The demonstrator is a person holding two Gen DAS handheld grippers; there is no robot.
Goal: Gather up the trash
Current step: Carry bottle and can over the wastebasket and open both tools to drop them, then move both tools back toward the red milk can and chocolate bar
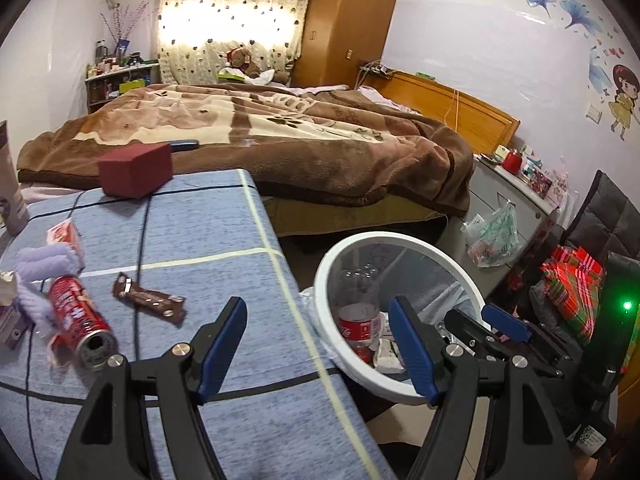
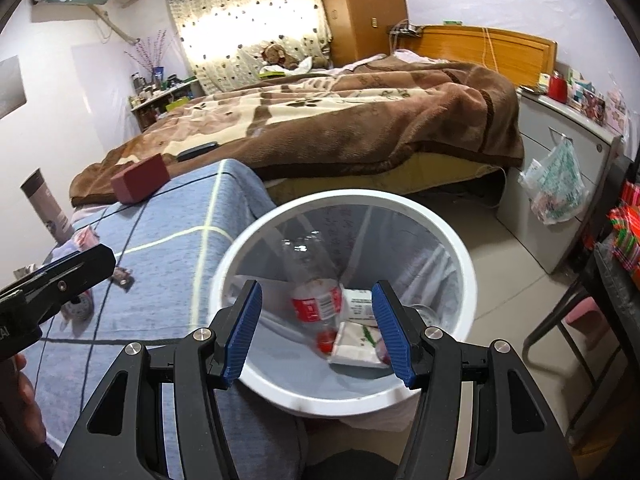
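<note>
Brown blanket [image 1: 280,136] over bed, maroon box [image 1: 136,174] on blue cloth, wooden wardrobe [image 1: 348,24]

I noted a crushed red can [image 1: 82,326] and brown snack wrapper [image 1: 150,300] lying on the blue cloth; the round white bin [image 2: 460,256] held a clear plastic bottle [image 2: 316,292].

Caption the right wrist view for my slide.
Open right gripper above white bin holding a plastic bottle.

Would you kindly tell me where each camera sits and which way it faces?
Left wrist: on the left gripper, facing the blue table edge; open jaws, right gripper visible.
Right wrist: on the right gripper, above the white bin; open jaws, left gripper visible.
Shared: bin, bottle, bed.
</note>
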